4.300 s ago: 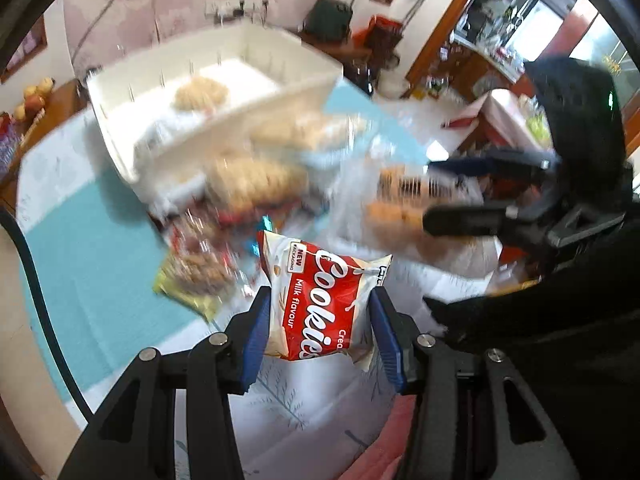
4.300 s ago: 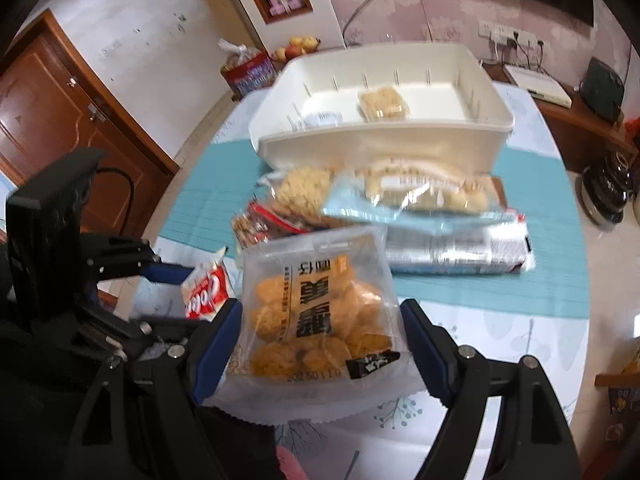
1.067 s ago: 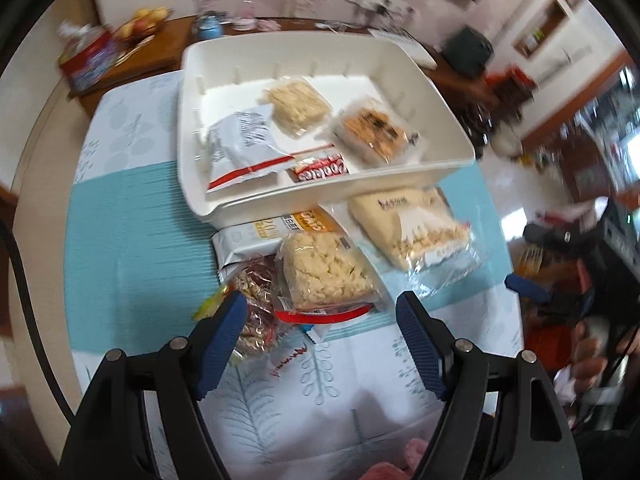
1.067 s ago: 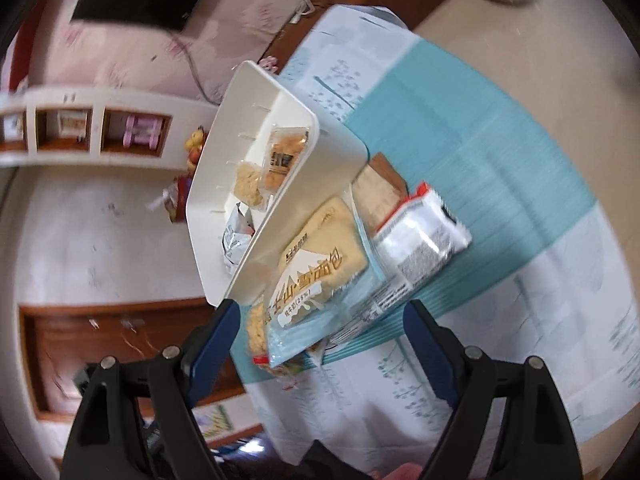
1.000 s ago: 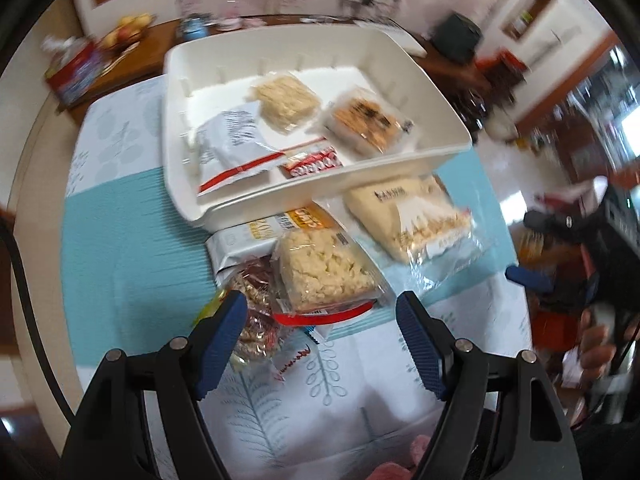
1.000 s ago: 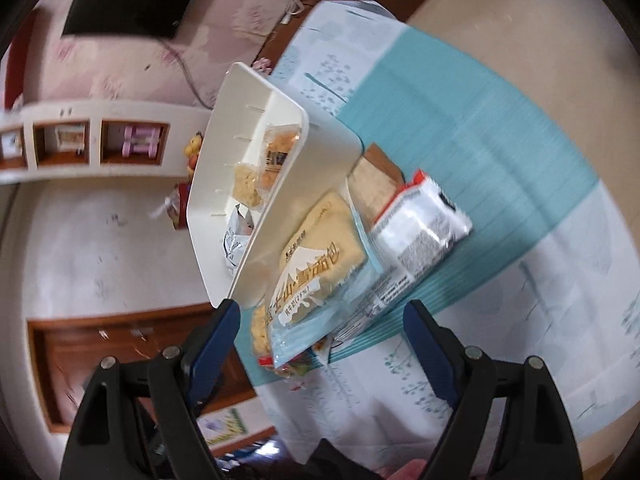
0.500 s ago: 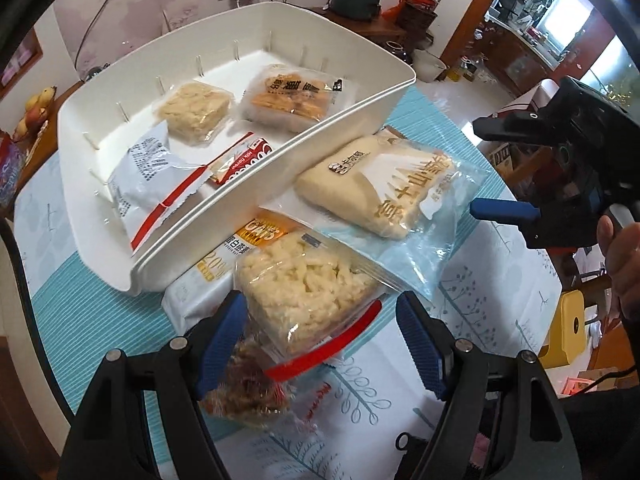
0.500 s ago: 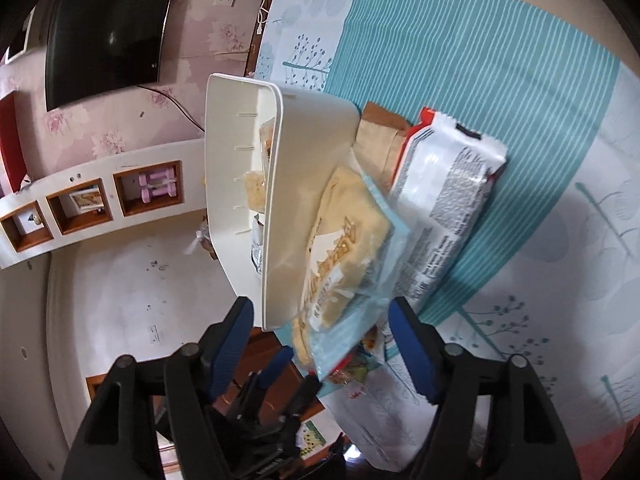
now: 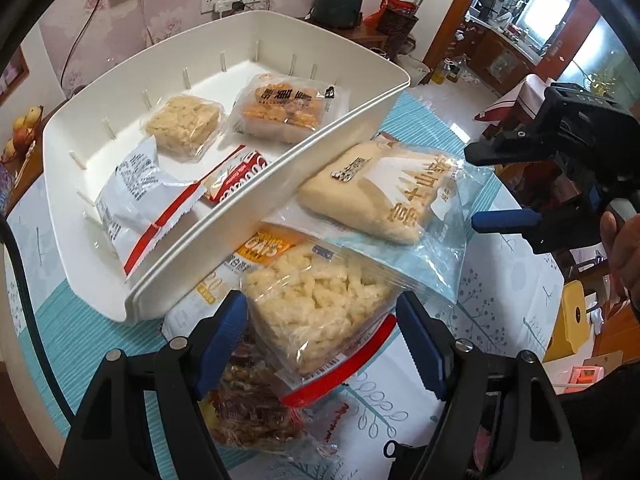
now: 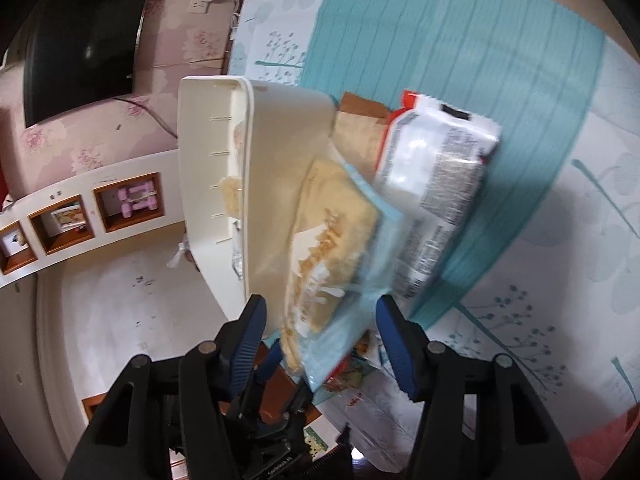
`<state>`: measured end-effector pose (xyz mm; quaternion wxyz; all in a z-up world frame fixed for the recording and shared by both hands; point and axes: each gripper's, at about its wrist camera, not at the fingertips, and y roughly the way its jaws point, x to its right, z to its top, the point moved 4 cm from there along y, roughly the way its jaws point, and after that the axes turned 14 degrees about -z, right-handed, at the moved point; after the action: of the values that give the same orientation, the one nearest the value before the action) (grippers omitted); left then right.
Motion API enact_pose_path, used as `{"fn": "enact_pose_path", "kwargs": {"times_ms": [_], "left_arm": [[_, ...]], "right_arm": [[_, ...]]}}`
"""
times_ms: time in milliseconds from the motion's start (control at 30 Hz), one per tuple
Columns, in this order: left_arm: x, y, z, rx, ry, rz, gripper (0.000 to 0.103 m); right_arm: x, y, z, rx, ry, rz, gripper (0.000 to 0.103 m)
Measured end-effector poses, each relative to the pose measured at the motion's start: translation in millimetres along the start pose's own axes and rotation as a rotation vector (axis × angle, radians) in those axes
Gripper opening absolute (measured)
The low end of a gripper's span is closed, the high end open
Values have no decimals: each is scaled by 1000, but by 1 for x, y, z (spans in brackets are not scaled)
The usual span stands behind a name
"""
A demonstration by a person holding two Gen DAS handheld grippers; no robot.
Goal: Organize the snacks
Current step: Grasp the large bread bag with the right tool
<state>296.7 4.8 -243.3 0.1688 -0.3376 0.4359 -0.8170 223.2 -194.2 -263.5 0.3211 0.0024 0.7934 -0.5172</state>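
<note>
Both tongs are now low over the pile: left tongs (image 9: 320,336) spread around the rice-puff bag (image 9: 320,304), ungripped; right tongs (image 10: 320,332) closing on the blue-edged cake bag (image 10: 336,248).

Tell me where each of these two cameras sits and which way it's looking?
Left wrist view: sits on the left gripper, looks down along its blue fingers at a clear bag of pale snack pieces between them; the right gripper and a hand show at the right.
Right wrist view: sits on the right gripper, rolled sideways, its jaws closing around a blue-edged cake bag.
Shared: the white bin, the cake bag, the teal tablecloth.
</note>
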Motion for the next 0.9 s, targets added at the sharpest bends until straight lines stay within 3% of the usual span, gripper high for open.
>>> {"fn": "enact_pose_path", "kwargs": {"times_ms": [333,600,700,900], "left_arm": [[-1,5,3,13,14,-4,76],[-7,6,4,48,-44,-23,76],[-9,6,3,58,-78,-40,75],[-8,5,1,63,-96,-35,70]], "right_arm": [[-2,26,6,-17,11,15,58],[-19,40,16,15,-16,7,57],[-24,42,17,28,-45,-25,41],[-27,43,18,42,-70,-48,33]]}}
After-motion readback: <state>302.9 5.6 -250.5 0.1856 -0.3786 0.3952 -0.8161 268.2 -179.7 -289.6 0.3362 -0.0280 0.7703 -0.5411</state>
